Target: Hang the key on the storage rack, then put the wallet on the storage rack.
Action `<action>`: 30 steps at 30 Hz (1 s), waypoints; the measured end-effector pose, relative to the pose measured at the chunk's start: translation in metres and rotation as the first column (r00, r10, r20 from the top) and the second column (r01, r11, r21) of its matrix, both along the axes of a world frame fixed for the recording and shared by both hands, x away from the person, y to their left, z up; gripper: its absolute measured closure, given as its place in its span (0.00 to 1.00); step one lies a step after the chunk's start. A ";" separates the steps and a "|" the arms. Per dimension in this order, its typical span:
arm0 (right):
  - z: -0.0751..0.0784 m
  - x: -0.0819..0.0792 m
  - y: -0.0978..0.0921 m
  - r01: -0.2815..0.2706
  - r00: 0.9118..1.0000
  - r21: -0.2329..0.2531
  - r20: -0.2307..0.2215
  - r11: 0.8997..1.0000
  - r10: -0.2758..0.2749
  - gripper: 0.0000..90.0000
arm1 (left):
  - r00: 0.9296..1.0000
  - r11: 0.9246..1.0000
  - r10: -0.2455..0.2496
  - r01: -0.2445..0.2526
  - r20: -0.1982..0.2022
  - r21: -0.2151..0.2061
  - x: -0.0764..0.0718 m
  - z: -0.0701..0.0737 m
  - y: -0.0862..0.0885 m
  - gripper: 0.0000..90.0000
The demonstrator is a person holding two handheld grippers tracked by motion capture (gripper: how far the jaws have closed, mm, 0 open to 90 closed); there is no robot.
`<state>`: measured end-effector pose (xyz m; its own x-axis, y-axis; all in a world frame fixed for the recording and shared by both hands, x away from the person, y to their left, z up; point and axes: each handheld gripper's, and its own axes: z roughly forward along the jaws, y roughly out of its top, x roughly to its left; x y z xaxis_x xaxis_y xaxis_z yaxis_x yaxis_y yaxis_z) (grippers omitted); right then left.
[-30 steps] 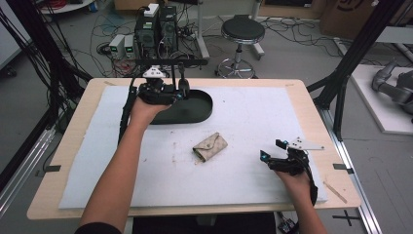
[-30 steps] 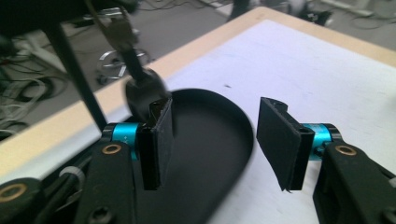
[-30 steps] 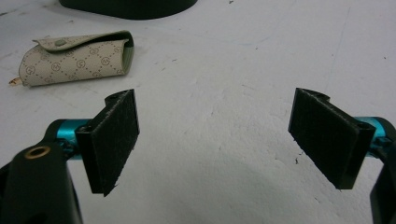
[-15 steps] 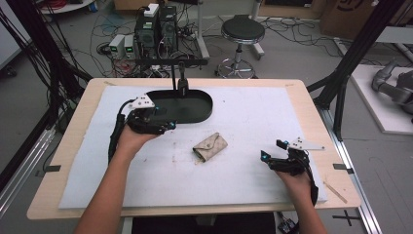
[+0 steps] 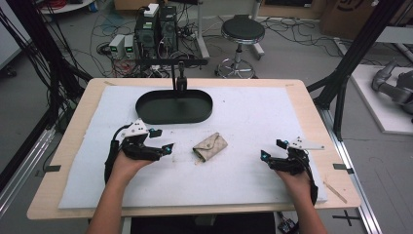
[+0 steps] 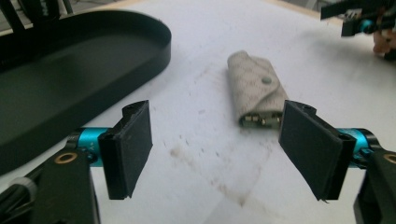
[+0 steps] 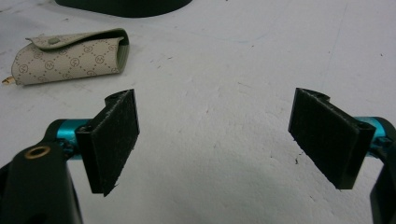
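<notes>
Beige pouch (image 5: 210, 146) is lying flat on the white mat (image 5: 253, 117), roughly mid-table, just in front of the black tray (image 5: 174, 106) but not touching it. My left gripper (image 5: 163, 146) sits to the pouch's left, pointed at it, close but with a bit of bare mat between. Jaws are spread wide with nothing in them. From the left gripper view the pouch (image 6: 254, 95) is ahead and a little toward the right jaw, snap side up, with its open end and some metal bits facing me, and the tray (image 6: 70, 74) off to the left.

Right gripper (image 5: 271, 151) is parked on the other side, well apart from the pouch, jaws also wide and empty. In the right gripper view the pouch (image 7: 70, 56) is up in the far left corner, flap edge on top, with just plain mat between the jaws.
</notes>
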<state>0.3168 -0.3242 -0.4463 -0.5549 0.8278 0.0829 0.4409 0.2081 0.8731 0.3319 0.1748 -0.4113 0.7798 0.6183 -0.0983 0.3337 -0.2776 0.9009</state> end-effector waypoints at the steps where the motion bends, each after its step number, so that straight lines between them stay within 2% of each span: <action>1: 0.000 0.000 0.000 0.002 1.000 0.000 -0.001 1.000 -0.002 0.18 | 1.000 1.000 0.001 -0.001 -0.002 -0.010 -0.003 -0.002 0.001 0.27; 5: 0.000 0.001 0.000 0.006 1.000 0.003 0.000 1.000 -0.006 0.19 | 1.000 1.000 0.003 -0.003 -0.006 -0.004 -0.005 -0.011 0.004 0.23; 9: 0.000 0.003 0.000 0.015 1.000 0.007 0.002 1.000 -0.015 0.18 | 1.000 1.000 -0.002 0.002 -0.015 0.024 -0.005 -0.015 0.002 0.22; 13: 0.000 0.005 0.002 0.009 1.000 -0.005 0.003 1.000 -0.009 0.19 | 1.000 1.000 -0.005 0.005 -0.006 0.020 -0.006 -0.014 0.001 0.20; 15: -0.001 0.006 0.002 0.009 1.000 -0.008 -0.004 1.000 -0.009 0.19 | 1.000 1.000 0.005 -0.005 0.002 0.004 -0.005 -0.014 0.001 0.17; 23: -0.001 0.008 0.001 0.007 1.000 -0.005 -0.002 1.000 -0.007 0.18 | 1.000 1.000 0.010 -0.010 0.009 0.015 -0.001 -0.013 0.001 0.17; 30: -0.001 0.008 0.001 0.014 1.000 -0.001 -0.006 1.000 -0.014 0.18 | 1.000 1.000 0.014 -0.014 -0.009 0.014 -0.001 -0.016 0.000 0.17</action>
<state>0.3246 -0.3235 -0.4473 -0.5428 0.8355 0.0857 0.4492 0.2025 0.8702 0.3305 0.1745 -0.4269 0.7703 0.6303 -0.0965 0.3457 -0.2857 0.8938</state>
